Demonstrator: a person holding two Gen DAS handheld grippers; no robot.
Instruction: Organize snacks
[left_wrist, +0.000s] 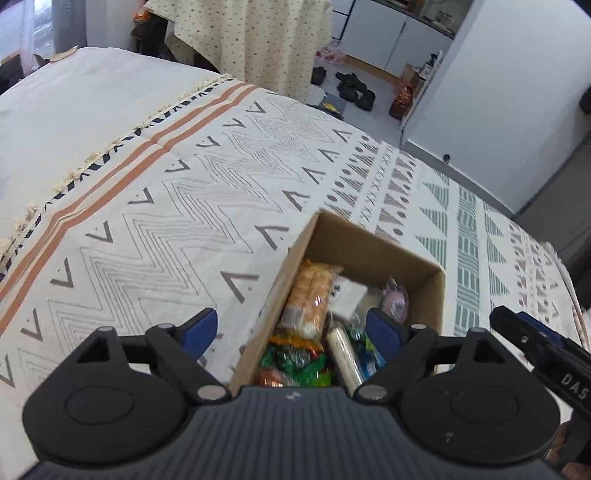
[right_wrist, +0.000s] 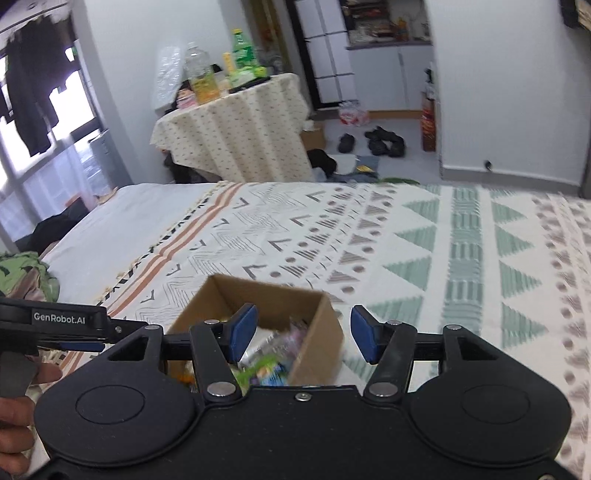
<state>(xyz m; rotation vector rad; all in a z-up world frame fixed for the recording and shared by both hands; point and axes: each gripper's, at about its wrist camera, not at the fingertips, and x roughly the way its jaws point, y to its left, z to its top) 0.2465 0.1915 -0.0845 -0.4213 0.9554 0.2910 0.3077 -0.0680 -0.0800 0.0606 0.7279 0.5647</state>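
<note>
Nearest the left wrist camera, the left gripper stood wide apart at the bottom of the frame, with nothing pressed between its blue pads. One pad sat outside the near wall of the cardboard box and the other over the snacks inside. At the lower right edge of that view the tip of the right gripper reached in beside the box. From its own camera, the right gripper was about half open and empty too, its pads framing the box at lower centre. A hand gripped the left tool's handle at the lower left.

The box held the task's things: a long orange cracker pack along the left wall, a white tube, green and orange wrappers nearest the camera, a white packet and a pink bag toward the far corner. No loose snack showed on the patterned cloth around it.

Judging from that, the step was a release over the box, and doing it well meant lifting both tools straight up so no pad caught a wall or dragged a wrapper out. Both grippers pitched downward, the left more steeply.

Farther off stood a draped table with bottles at upper centre.
</note>
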